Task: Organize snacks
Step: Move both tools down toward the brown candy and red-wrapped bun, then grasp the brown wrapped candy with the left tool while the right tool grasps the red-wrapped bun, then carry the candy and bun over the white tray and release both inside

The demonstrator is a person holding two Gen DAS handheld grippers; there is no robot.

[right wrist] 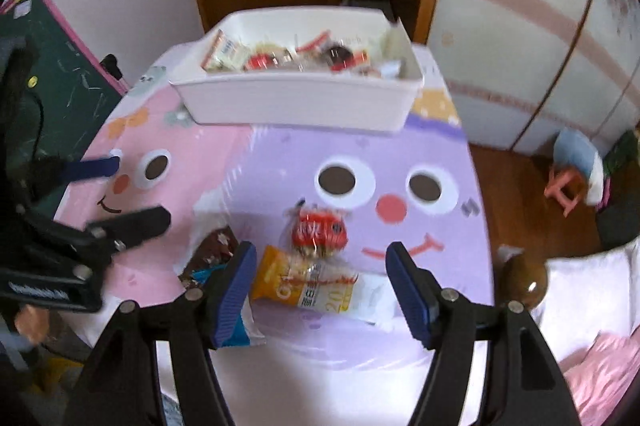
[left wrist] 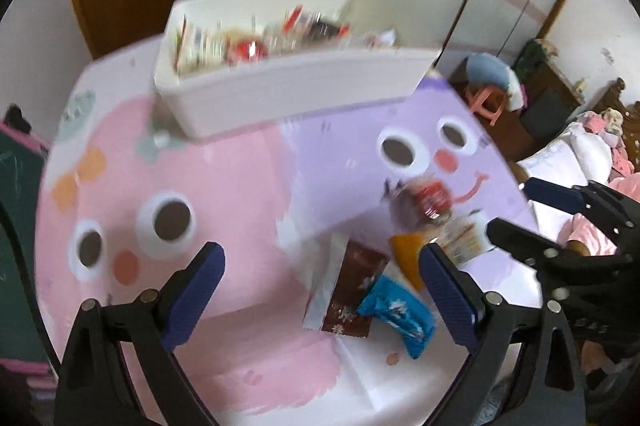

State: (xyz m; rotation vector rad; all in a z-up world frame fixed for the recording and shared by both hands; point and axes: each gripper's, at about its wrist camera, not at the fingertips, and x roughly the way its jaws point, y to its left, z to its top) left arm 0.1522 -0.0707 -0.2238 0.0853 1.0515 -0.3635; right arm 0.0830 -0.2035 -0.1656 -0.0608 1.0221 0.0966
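Snacks lie clustered on tabletop (right wrist: 440, 154) near white bin (right wrist: 296, 102); right gripper (right wrist: 320, 282) fingers apart over yellow packet (right wrist: 304, 284) — risk: nipping overlapping red-wrapped snack (right wrist: 318, 230) too. Left gripper (left wrist: 320, 290) fingers apart, empty.

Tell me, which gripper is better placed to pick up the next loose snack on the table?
Right. The right gripper is open, with the orange-and-white snack packet between its fingers. The left gripper is also open, but over bare tablecloth, beside the brown wrapper.
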